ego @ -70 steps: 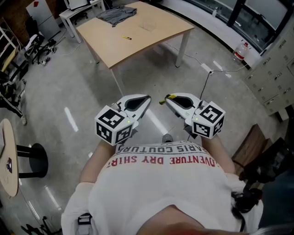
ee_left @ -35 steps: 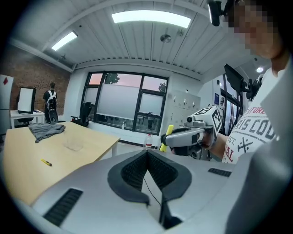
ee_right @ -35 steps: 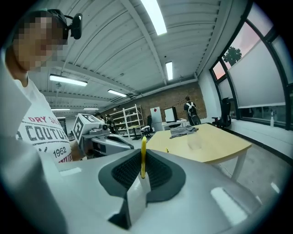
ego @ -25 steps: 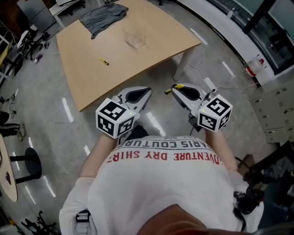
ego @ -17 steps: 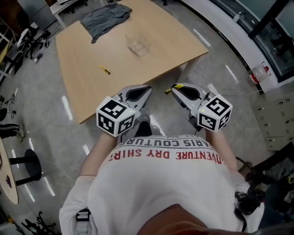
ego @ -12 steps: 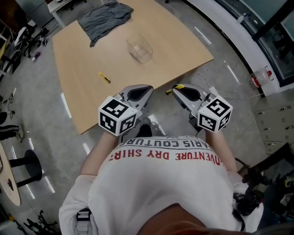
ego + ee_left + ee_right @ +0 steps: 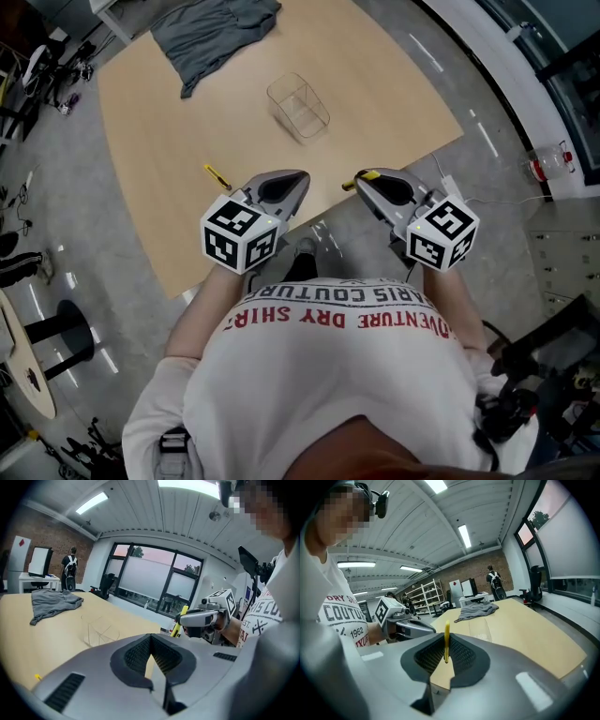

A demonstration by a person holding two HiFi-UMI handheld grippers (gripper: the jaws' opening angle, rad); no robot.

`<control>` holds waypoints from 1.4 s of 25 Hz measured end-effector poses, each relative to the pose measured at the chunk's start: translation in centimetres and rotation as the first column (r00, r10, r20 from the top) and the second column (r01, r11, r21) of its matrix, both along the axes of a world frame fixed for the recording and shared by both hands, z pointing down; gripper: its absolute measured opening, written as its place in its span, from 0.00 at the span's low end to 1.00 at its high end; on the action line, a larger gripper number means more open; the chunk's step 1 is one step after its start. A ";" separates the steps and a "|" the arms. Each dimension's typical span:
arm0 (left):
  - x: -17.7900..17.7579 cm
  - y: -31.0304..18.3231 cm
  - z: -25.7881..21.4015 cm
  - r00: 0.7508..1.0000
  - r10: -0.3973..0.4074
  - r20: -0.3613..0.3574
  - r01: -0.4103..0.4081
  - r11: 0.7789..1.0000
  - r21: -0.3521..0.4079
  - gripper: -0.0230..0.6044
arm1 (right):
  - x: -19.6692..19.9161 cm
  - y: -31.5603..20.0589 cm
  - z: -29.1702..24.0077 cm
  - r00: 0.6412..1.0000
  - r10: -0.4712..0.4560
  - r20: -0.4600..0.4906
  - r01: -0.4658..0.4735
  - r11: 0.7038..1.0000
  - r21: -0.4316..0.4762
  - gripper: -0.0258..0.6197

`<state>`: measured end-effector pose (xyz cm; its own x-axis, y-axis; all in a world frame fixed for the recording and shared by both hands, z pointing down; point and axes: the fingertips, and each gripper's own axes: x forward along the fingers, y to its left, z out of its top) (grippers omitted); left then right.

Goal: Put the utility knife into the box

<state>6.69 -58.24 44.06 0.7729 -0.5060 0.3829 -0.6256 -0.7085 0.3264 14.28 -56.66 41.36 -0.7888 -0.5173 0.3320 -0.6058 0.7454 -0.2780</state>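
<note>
Utility knife (image 7: 217, 176), small and yellow, lies flat on the pale wooden table (image 7: 169, 122) near its front edge, apart from the clear plastic box (image 7: 298, 106). The left gripper (image 7: 298, 182) is pressed together, empty. The right gripper (image 7: 357, 181) pinches a thin yellow strip (image 7: 446, 641), possibly its own part.

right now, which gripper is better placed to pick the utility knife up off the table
Left. The utility knife lies on the table just left of the left gripper, whose jaws are shut and empty. The right gripper is farther off and shut on a thin yellow strip.
</note>
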 end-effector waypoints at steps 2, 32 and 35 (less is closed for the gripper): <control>-0.3 -0.5 0.8 1.000 -0.007 -0.002 0.007 1.000 -0.018 0.04 | -0.3 -0.9 0.9 1.000 -0.006 -0.007 0.006 1.000 -0.010 0.08; -5.0 -5.7 6.6 0.999 -0.030 -0.025 0.027 0.993 -0.112 0.04 | -7.9 -18.4 17.7 0.910 -0.031 -0.414 0.003 0.998 -0.069 0.08; -5.1 -6.0 6.9 0.999 -0.031 -0.026 0.028 0.993 -0.111 0.04 | -8.1 -18.5 18.5 0.907 -0.032 -0.421 0.001 0.997 -0.074 0.08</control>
<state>1.57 -64.25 50.92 0.7694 -0.4841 0.4167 -0.6352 -0.6485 0.4195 6.17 -75.15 59.89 -0.5758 -0.4685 0.6700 -0.6656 0.7445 -0.0514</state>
